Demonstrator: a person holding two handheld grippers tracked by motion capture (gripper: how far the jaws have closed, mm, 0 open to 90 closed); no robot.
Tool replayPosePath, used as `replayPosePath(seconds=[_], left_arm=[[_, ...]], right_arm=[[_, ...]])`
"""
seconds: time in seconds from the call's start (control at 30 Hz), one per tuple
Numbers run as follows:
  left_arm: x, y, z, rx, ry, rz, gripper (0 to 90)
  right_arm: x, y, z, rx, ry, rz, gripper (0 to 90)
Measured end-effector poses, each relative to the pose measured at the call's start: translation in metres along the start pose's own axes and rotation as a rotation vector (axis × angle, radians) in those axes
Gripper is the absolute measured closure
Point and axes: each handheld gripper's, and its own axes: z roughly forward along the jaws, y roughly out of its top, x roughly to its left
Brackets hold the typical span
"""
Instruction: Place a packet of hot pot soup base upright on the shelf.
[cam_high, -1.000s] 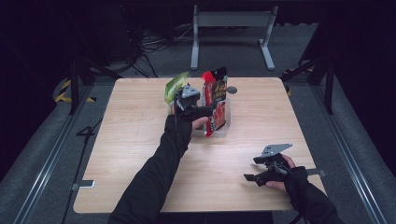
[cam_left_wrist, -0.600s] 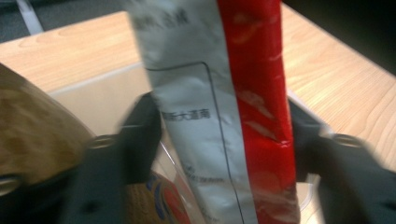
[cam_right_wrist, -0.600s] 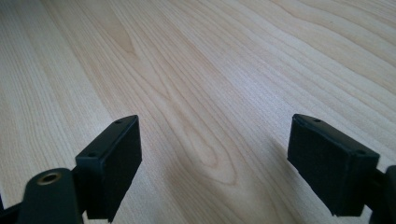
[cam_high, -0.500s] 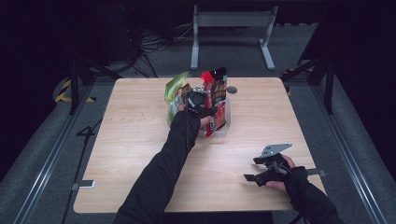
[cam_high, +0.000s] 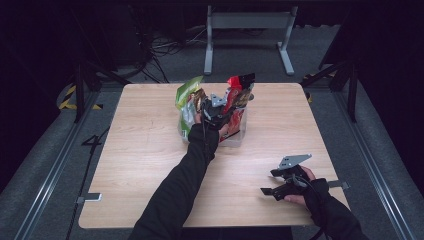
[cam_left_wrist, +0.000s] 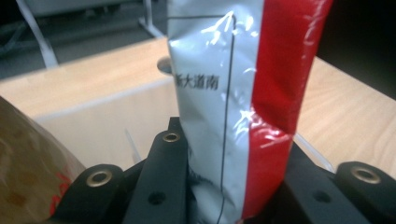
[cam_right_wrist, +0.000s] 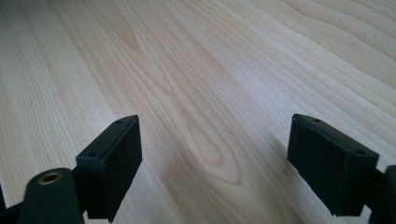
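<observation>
Red-and-silver foil snack pouch (cam_left_wrist: 243, 112) stands upright in the clear plastic bin (cam_high: 235, 136) at the far middle of the surface (cam_high: 145, 165), long axis vertical, rising straight between the left gripper (cam_high: 216, 107) jaws, which have just been closing and now clamp its lower part. Right gripper (cam_right_wrist: 215, 168) rests well apart, jaws spread and holding nothing.

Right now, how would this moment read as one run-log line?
left gripper: jaws just closing on silver-red snack bag in clear bin | right gripper: open, idle above table
</observation>
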Motion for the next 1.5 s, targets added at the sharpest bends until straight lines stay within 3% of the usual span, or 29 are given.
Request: replayPosePath(seconds=[0.1, 0.17, 0.23, 0.3, 0.33, 0.43, 0.47, 0.53, 0.67, 0.7, 0.73, 0.83, 1.0, 1.07, 1.13, 1.2, 1.33, 1.5], left_arm=[[-0.003, -0.001, 0.001, -0.060, 0.025, 0.022, 80.5], [-0.002, -0.001, 0.003, -0.078, 0.018, 0.019, 79.8], [-0.003, -0.003, 0.007, -0.124, 0.039, 0.015, 79.8], [-0.003, -0.005, 0.011, -0.138, 0.065, -0.013, 78.4], [-0.004, -0.006, 0.013, -0.144, 0.081, -0.007, 78.0], [-0.006, -0.007, 0.015, -0.148, 0.070, -0.031, 74.1], [-0.005, -0.008, 0.016, -0.138, 0.039, -0.043, 71.3], [-0.003, -0.009, 0.015, -0.096, 0.026, -0.041, 65.7], [0.000, -0.013, 0.010, -0.065, 0.001, -0.038, 59.2], [0.002, -0.014, 0.007, -0.041, -0.029, -0.044, 59.2], [0.004, -0.015, 0.004, -0.014, -0.048, -0.047, 51.7], [0.004, -0.018, -0.005, 0.059, -0.076, 0.005, 42.3], [0.008, -0.028, -0.022, 0.107, -0.122, 0.029, 38.7], [0.008, -0.030, -0.025, 0.115, -0.128, 0.039, 43.1], [0.005, -0.034, -0.030, 0.145, -0.105, 0.097, 44.5], [0.007, -0.038, -0.031, 0.167, -0.128, 0.085, 50.1], [0.009, -0.041, -0.033, 0.183, -0.142, 0.069, 51.7], [0.011, -0.039, -0.028, 0.199, -0.150, 0.080, 53.1]], right_arm=[[-0.001, 0.000, 0.000, -0.002, 0.003, -0.002, 18.4], [-0.001, 0.000, 0.000, -0.002, 0.006, -0.001, 18.4], [0.000, -0.001, 0.000, 0.001, 0.009, -0.006, 18.3], [0.000, -0.001, 0.001, 0.002, 0.010, -0.009, 18.3], [0.000, -0.001, 0.001, 0.002, 0.007, -0.010, 18.2], [0.000, -0.001, 0.000, 0.000, 0.007, -0.011, 18.3], [0.000, -0.001, -0.001, -0.001, 0.006, -0.010, 18.3], [-0.001, -0.001, -0.001, -0.005, 0.007, -0.007, 18.3], [0.001, 0.000, -0.001, -0.003, 0.009, -0.012, 18.3], [0.001, 0.000, -0.001, -0.002, 0.006, -0.013, 18.3], [0.001, 0.000, -0.001, -0.002, 0.008, -0.012, 18.3], [0.000, -0.001, -0.001, 0.001, 0.008, -0.009, 18.2], [0.000, -0.001, -0.001, 0.004, 0.009, -0.009, 18.2], [0.000, -0.001, 0.000, 0.005, 0.010, -0.009, 18.2], [0.000, -0.001, 0.000, 0.009, 0.012, -0.009, 18.2], [0.001, -0.001, 0.001, 0.013, 0.009, -0.007, 18.2], [0.001, 0.000, 0.001, 0.015, 0.013, -0.012, 18.2], [0.002, 0.000, 0.002, 0.017, 0.012, -0.013, 18.3]])
